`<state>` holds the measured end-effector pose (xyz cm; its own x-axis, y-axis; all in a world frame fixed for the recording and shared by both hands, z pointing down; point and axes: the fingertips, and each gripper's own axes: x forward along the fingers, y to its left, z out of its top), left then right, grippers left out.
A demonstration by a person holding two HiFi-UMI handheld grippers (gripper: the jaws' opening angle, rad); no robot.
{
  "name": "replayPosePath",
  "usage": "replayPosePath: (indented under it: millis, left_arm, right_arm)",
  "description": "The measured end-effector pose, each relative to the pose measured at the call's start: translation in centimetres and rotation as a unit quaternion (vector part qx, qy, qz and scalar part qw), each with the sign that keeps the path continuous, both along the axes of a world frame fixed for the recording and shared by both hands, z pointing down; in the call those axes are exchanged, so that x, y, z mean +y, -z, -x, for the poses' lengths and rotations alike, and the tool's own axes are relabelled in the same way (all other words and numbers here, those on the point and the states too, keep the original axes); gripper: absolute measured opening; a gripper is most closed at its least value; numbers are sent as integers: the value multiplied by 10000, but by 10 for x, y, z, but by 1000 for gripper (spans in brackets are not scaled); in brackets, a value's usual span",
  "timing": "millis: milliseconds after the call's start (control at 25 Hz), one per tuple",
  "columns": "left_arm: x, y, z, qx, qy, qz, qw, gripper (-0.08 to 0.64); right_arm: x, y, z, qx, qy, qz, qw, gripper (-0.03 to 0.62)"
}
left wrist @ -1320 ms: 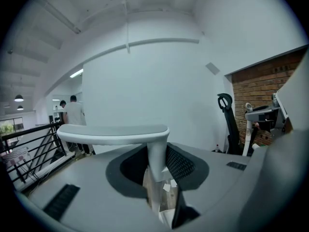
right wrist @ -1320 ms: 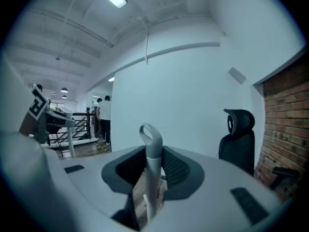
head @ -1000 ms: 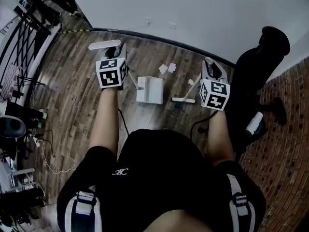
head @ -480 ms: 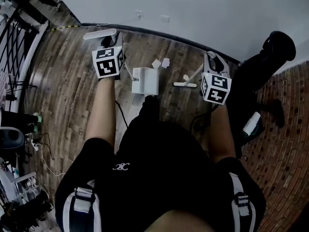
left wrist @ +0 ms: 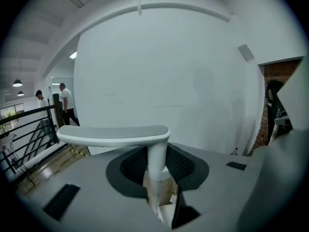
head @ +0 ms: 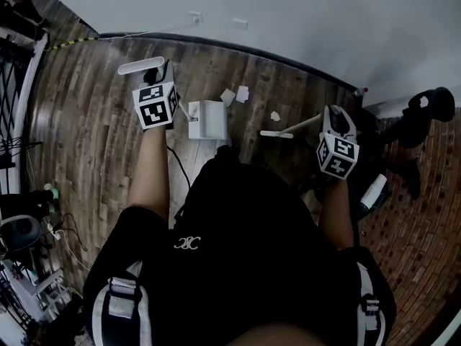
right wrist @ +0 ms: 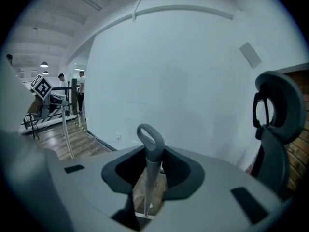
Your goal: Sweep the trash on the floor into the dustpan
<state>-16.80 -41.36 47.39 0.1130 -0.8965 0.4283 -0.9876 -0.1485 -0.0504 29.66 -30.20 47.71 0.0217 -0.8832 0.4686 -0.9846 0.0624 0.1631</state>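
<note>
The white dustpan point(head: 207, 119) stands on the wooden floor ahead of me. Its long handle ends in a flat T-shaped grip point(head: 140, 65) point(left wrist: 116, 133), and my left gripper point(head: 163, 78) point(left wrist: 157, 175) is shut on the stem just below it. Two paper scraps point(head: 227, 96) point(head: 243, 93) lie just beyond the pan's right side, and a smaller scrap point(head: 275, 116) lies farther right. The white broom head point(head: 276, 133) rests on the floor close below that small scrap. My right gripper point(head: 333, 115) point(right wrist: 152, 178) is shut on the broom stick, whose looped end point(right wrist: 150, 138) pokes up between the jaws.
A white wall with a dark baseboard point(head: 216, 45) runs behind the scraps. A black office chair point(head: 425, 107) stands at the right over a brick-patterned floor point(head: 418, 222). A metal railing point(head: 21, 85) is at the far left. Two people point(left wrist: 63, 103) stand far off.
My right gripper has swung out to the right, laying the broom stick lower, and the broom head now sits closer to the small scrap. The left gripper still holds the dustpan beside the two scraps.
</note>
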Motion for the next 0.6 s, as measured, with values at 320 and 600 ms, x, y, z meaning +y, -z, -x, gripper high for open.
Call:
replayPosePath:
  millis: [320,600]
  left_arm:
    - [-59,-96,15,-102,-139,560,9983,107]
    - [-113,-147,33,149,488,924,9944,107]
  right_arm:
    - [-42,-51,-6,336,-251,463,9980,112]
    - [-116,-59,28,500,1282,699,9880,114]
